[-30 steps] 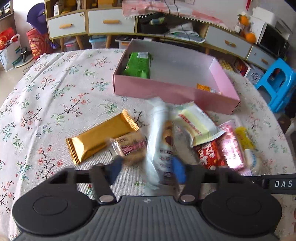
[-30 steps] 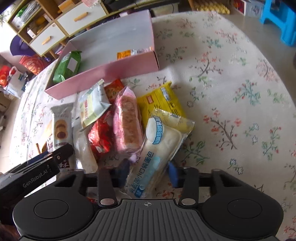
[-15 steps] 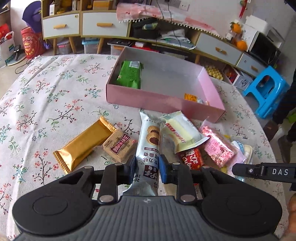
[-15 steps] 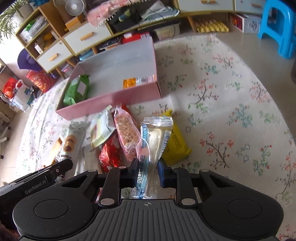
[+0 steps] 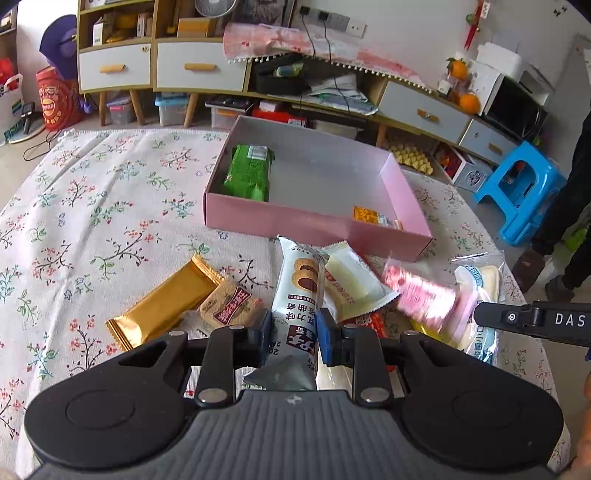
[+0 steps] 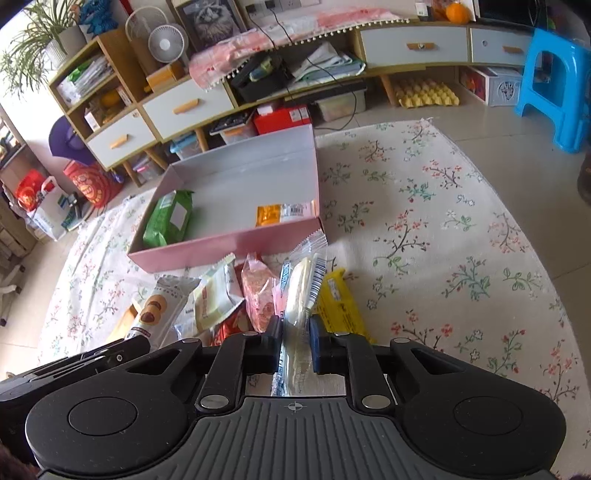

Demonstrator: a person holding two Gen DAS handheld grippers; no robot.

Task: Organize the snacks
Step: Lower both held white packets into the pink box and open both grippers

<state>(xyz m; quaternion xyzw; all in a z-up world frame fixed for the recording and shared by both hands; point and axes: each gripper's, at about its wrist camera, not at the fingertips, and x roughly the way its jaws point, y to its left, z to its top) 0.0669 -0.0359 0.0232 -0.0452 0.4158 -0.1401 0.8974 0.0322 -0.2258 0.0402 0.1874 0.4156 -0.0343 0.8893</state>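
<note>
We see the left gripper [image 5: 291, 334] clenched on the chocolate-biscuit packet [image 5: 299, 295], pink box [image 5: 314, 221] at 12 o'clock. Only this view shows the gold bar [image 5: 166, 302] at 10 o'clock. Right gripper [image 6: 294, 341]: jaws just closing, now pinching the clear bread packet [image 6: 301, 291]; only here the yellow packet [image 6: 338, 302] shows plainly.

Cookie pack [image 5: 300, 295], bread pack [image 6: 301, 291], both pinched upright.

Far off, a long wooden sideboard [image 5: 207, 70] with white drawers against a pale wall [image 5: 406, 26]; right, a blue plastic stool [image 5: 521, 192] on tiled floor [image 6: 491, 125].
</note>
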